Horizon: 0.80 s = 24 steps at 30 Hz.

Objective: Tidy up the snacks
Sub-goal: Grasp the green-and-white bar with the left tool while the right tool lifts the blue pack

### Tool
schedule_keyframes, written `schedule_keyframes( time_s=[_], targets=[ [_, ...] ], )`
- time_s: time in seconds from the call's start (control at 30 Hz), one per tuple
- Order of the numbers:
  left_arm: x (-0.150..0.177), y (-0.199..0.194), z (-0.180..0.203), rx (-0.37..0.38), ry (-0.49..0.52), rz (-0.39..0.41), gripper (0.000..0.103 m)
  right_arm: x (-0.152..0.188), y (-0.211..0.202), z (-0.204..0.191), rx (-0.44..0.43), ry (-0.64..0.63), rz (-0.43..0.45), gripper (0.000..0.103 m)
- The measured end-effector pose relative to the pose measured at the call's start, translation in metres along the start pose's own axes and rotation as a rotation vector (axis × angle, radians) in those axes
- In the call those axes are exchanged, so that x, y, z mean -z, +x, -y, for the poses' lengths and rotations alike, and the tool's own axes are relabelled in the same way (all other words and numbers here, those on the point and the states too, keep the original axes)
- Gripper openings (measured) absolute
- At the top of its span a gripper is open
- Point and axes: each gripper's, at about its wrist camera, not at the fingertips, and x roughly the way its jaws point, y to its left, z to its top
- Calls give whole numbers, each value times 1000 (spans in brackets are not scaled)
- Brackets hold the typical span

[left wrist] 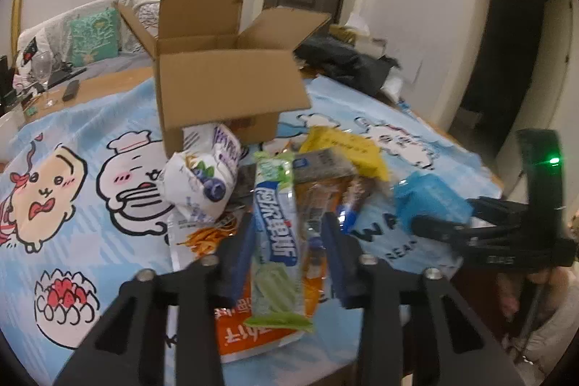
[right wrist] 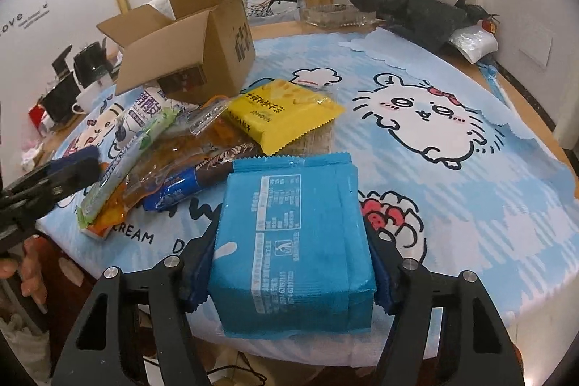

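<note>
I'm running both pickups at once. My left hand-held gripper (left wrist: 286, 241) is clenching on the long green-and-blue snack stick (left wrist: 277, 234), pads pressing its sides; the stick is lying on top of the snack pile (right wrist: 188, 147) on the counter (right wrist: 470, 205), over an orange packet (left wrist: 253, 331). My right hand-held gripper (right wrist: 289, 263) is grasping the blue wrapped pack (right wrist: 293, 241), pads flat against both sides, near the counter's front edge (can't tell if it's lifting off the cloth yet).

Next, I'm judging, both items are going up and over to the cardboard box (left wrist: 217, 78) standing behind the pile with its flaps open. That calls for clearing the near flap, which is drooping forward over the pile, and dropping in from above, one hand at a time so the arms aren't crossing.

Box contents: I can't see inside from either camera. The yellow packet (right wrist: 282, 114) and the white blueberry bag (left wrist: 202, 179) are waiting outside it.
</note>
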Motion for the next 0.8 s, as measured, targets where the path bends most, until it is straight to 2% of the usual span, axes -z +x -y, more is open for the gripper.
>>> schedule_keyframes(
  time_s=[0.07,0.4,0.6,0.8],
  targets=[
    [-1,5,-2,-23,-2,-15,24,1,-1,2,-16,2,6,66],
    [-2,22,10,-75,59,-73,25,2,-1,2,-35,-7,24,68],
    [-2,22,9,-101,48,-53,24,1,-1,1,-23,-11,24,65],
    [-4,5,9,-67,56,-15,24,-1,-14,5,-32,12,68,65]
  ],
)
